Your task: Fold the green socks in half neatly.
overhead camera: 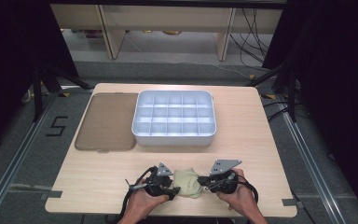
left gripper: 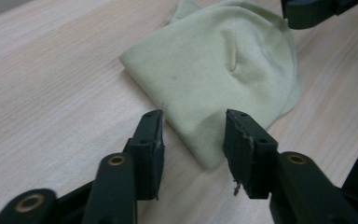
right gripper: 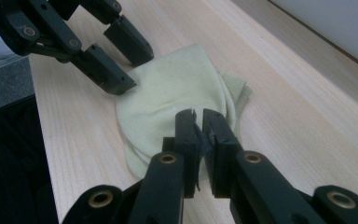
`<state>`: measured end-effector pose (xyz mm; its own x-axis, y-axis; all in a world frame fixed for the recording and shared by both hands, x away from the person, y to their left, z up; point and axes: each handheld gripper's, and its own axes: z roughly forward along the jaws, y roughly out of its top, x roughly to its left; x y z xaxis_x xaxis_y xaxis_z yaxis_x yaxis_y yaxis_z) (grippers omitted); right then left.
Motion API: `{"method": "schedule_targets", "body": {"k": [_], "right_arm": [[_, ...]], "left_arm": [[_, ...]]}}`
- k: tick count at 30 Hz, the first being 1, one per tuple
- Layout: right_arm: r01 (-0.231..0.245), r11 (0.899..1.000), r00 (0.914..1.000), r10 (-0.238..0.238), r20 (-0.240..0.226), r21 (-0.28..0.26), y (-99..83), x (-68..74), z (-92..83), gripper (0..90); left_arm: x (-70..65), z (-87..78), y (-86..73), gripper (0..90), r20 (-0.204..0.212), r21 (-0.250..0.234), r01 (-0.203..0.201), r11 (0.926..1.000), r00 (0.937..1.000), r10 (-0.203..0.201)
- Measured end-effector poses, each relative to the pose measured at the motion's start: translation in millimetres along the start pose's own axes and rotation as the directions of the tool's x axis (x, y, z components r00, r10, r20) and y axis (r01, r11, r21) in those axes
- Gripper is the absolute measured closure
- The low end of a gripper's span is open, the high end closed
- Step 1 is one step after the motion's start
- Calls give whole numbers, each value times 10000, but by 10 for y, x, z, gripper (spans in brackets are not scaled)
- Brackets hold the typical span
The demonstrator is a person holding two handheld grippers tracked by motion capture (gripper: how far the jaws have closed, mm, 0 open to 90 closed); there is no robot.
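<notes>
One floor marking (overhead camera: 57, 126) reads "5", left of the table (overhead camera: 242, 154).

Pale wooden table (overhead camera: 98, 179) stood mid-frame, a white compartment tray (overhead camera: 174, 118) sat toward twelve o'clock of its centre, a brownish flat lid (overhead camera: 107, 122) lay just beside it at nine o'clock, floor marking "5" (overhead camera: 57, 126) farther at nine, cables (overhead camera: 254, 32) trailed at one o'clock.

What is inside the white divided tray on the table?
The white divided tray shows bare compartments in the high view, with nothing in them. The near wall hides a strip of the front row's floor, so that part can't be checked.
</notes>
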<state>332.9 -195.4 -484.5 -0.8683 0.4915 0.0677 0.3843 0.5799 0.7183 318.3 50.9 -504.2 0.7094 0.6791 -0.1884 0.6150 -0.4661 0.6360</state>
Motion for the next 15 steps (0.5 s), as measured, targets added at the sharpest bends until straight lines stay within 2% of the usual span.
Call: {"method": "schedule_targets", "body": {"k": [1, 3, 7, 9, 11, 13, 15], "right_arm": [[-13, 10000, 10000, 13, -18, 8, 0, 1, 1, 851], [5, 10000, 10000, -5, -1, -1, -1, 1, 0, 851], [146, 9999, 9999, -146, -14, -43, 2, 1, 6, 851], [146, 9999, 9999, -146, -40, -44, 3, 3, 5, 851], [176, 9998, 9998, -176, -9, -47, 5, 4, 9, 851], [53, 10000, 10000, -53, -64, 15, 5, 21, 7, 852], [138, 9999, 9999, -138, -59, -93, 9, 18, 17, 852]], "left_arm": [[1, -7, 9, 586, -75, 140, -256, 9996, 9996, 257], [-5, 3, 5, 605, -28, 14, -203, 9998, 9998, 203], [19, 10, -15, 660, 183, -229, 172, 9996, 9997, -168], [37, 6, -17, 700, 257, -246, 68, 9997, 9997, -61], [44, 8, -22, 726, 287, -429, 284, 9987, 9992, -271], [68, 3, -22, 768, 341, -515, 191, 9985, 9993, -174], [78, -1, -23, 786, 368, -522, 256, 9983, 9990, -237]]}}
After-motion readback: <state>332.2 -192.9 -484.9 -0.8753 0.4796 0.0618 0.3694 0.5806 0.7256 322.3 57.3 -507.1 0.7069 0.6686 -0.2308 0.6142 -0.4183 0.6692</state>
